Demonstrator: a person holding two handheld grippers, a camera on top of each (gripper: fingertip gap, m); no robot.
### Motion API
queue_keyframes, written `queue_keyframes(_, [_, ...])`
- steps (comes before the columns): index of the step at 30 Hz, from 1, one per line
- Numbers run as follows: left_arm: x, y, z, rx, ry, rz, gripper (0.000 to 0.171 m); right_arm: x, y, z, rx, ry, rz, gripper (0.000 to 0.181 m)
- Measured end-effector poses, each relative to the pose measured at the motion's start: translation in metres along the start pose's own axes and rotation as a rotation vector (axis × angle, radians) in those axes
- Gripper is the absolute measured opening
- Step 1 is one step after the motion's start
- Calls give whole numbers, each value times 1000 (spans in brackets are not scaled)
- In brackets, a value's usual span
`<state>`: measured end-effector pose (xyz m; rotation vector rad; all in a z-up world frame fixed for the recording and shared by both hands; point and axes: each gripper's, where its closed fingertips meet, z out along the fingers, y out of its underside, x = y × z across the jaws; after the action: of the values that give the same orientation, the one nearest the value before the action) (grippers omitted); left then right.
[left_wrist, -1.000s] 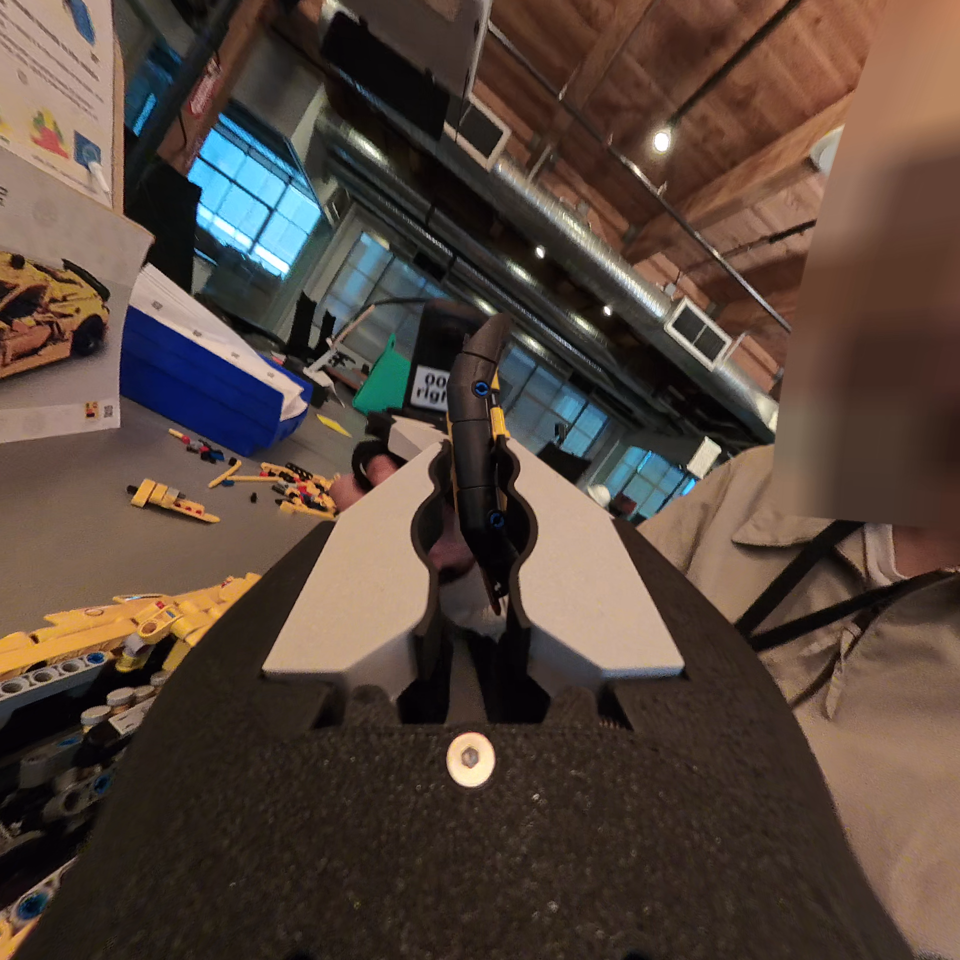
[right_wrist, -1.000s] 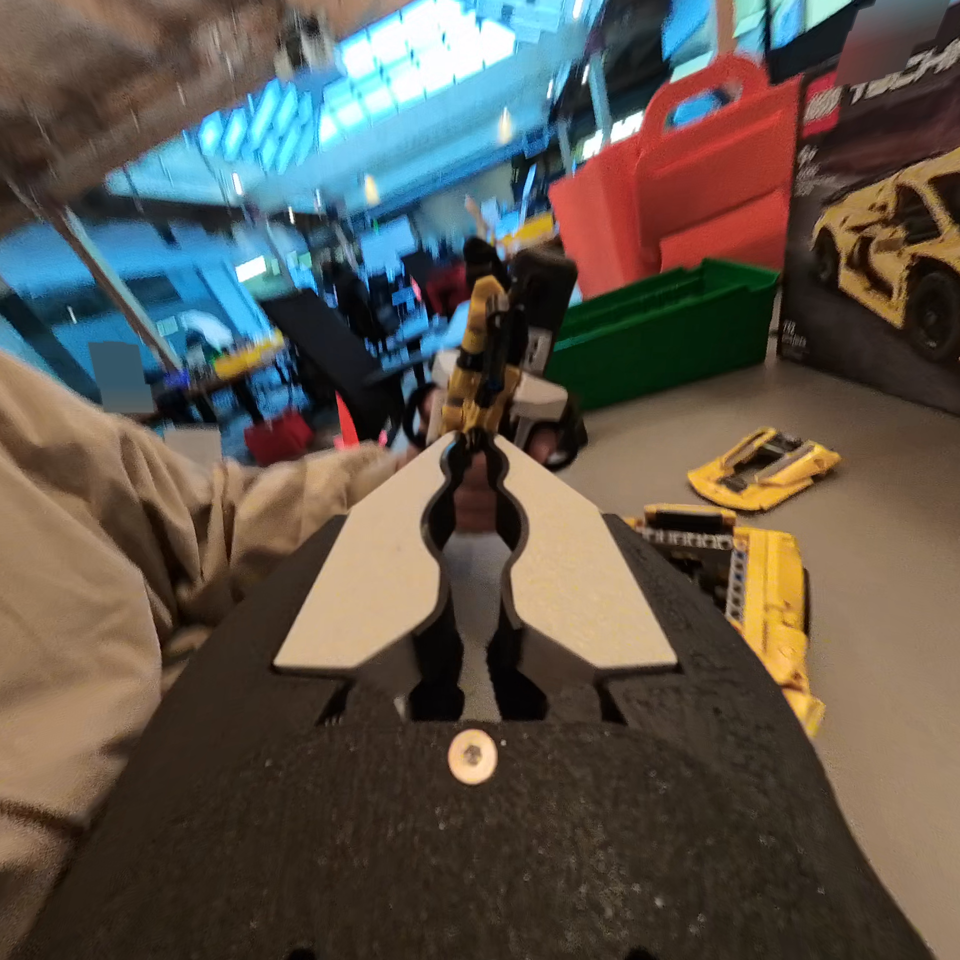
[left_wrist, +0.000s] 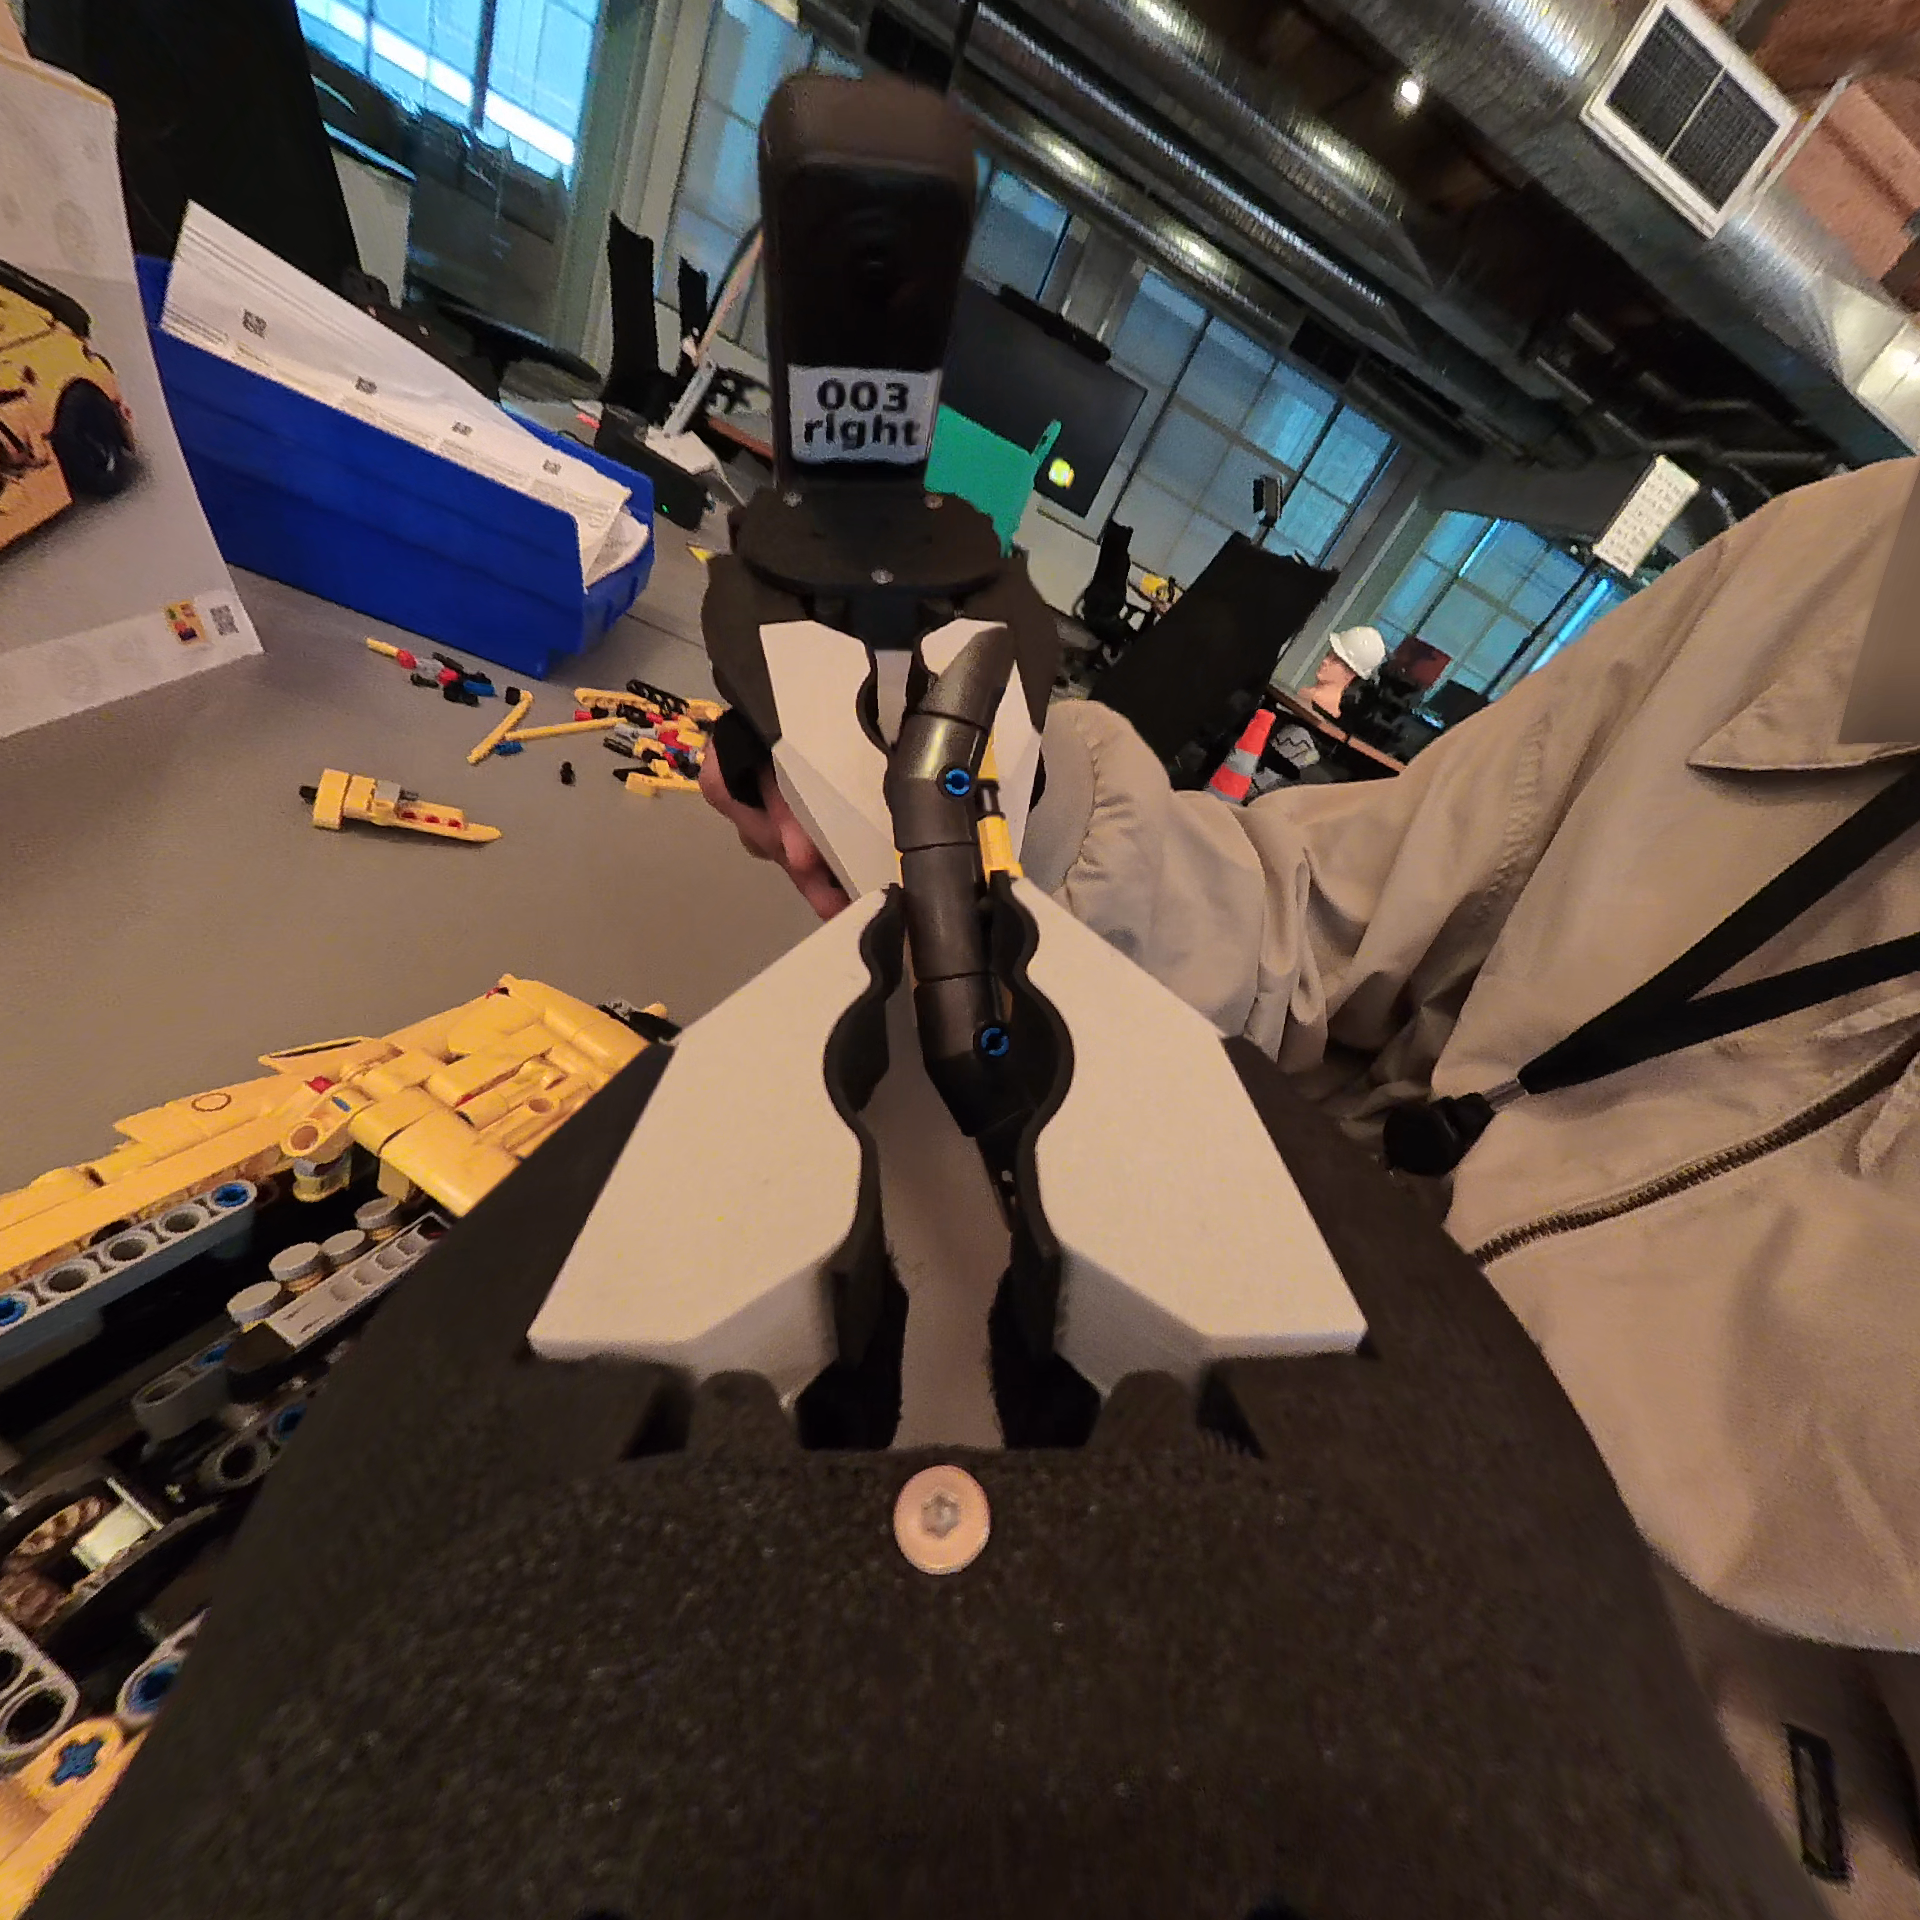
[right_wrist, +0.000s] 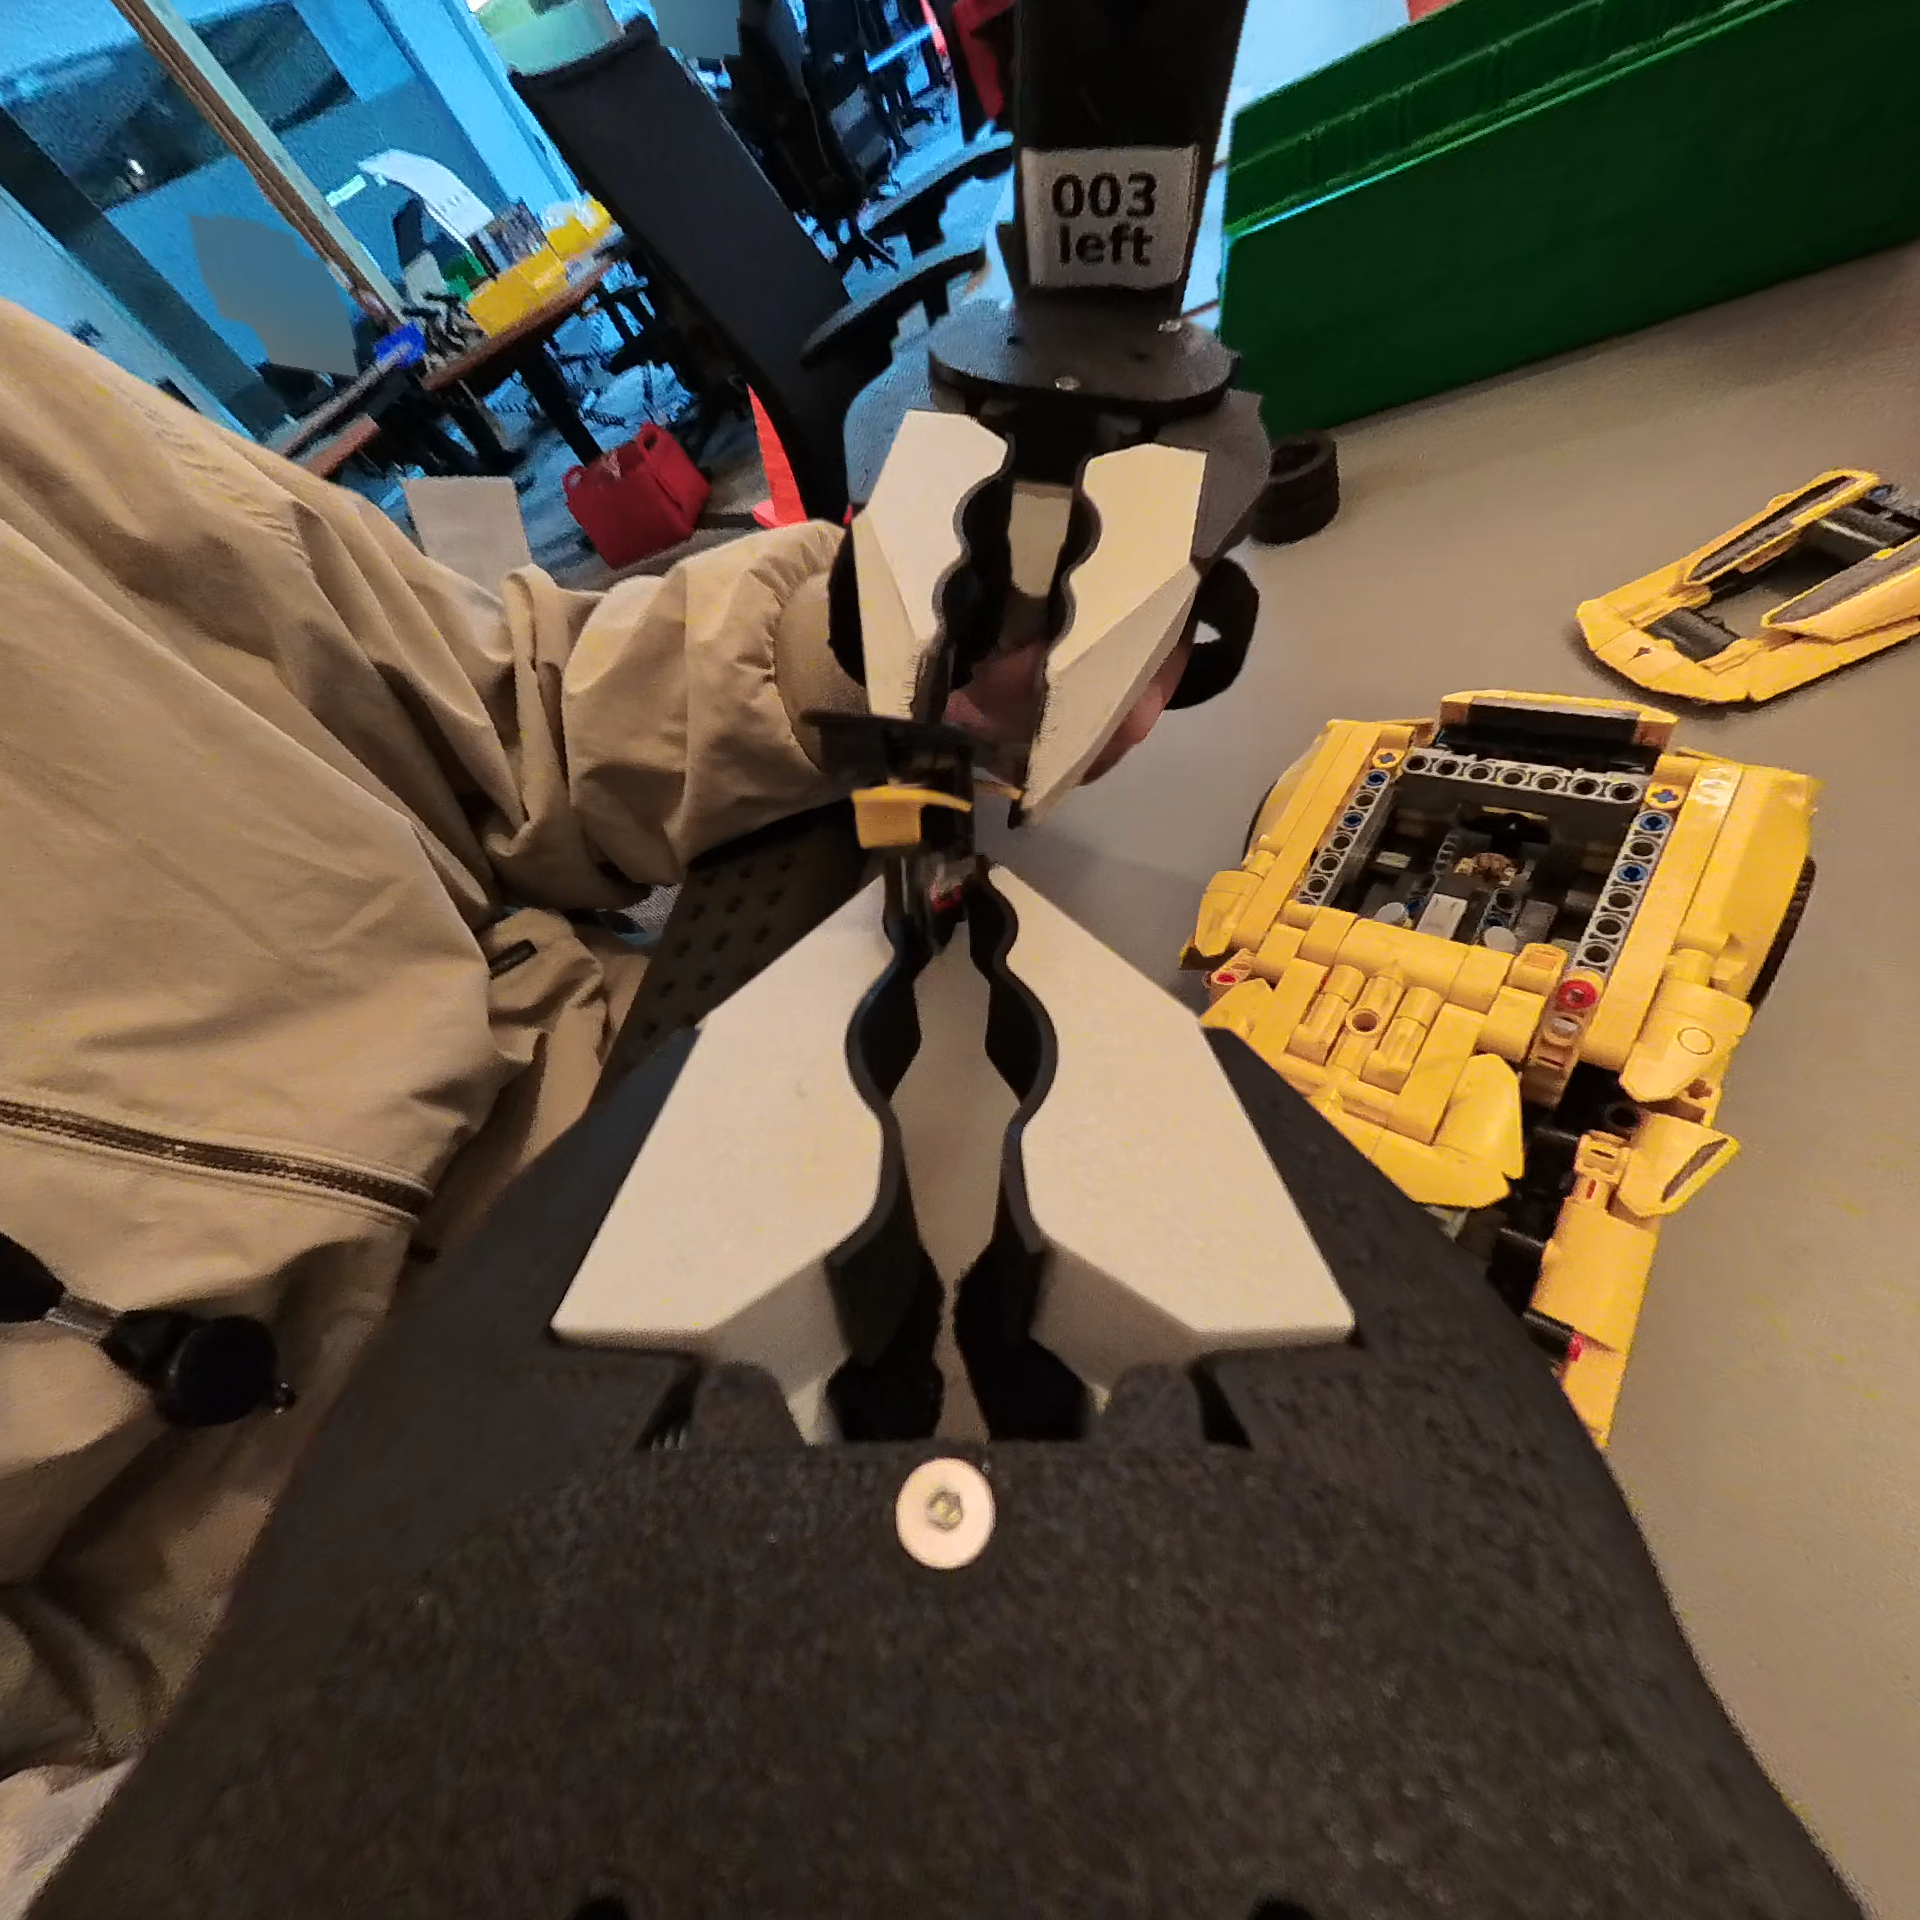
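Closing in since a second ago: brick piece (left_wrist: 935, 821) is pinched at 12 o'clock by left gripper (left_wrist: 948, 894) and right gripper (right_wrist: 940, 883), both near-shut.

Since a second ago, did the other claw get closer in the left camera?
Yes. The right claw looms larger, now meeting the left claw on the curved brick piece, hiding the green bin behind.

Bare table (right_wrist: 1766, 1558) beside car (right_wrist: 1455, 1018)
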<state>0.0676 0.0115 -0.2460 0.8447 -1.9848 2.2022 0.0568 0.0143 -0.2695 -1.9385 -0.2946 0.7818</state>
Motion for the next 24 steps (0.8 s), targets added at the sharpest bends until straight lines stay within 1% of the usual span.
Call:
queue_keyframes(7, [-8,2,7,39,-8,-61,14,4,7,-6,-16,-6,38,5])
queue_keyframes(16, [-12,3,13,59,-20,-87,14,5,17,-13,-52,6,41,4])
queue_keyframes(18, [-8,-1,14,78,-5,-89,13,1,13,-15,-31,-15,42,4])
queue_keyframes(19, [-7,-7,12,111,-3,-83,14,1,14,-17,-46,-6,30,3])
queue_keyframes(20, [-6,-27,-3,243,21,-96,15,6,37,-17,-170,19,39,3])
queue_keyframes(21, [-5,-55,-32,417,65,-127,15,14,55,-15,-232,49,71,4])
queue_keyframes(22, [-11,-66,-57,476,45,-135,14,18,55,-14,-195,39,111,3])
queue_keyframes(23, [-16,-63,-68,441,-38,-87,14,20,52,-15,-175,35,126,3])
queue_keyframes(24, [-13,-61,-73,414,-84,-40,14,21,49,-17,-177,48,109,3])
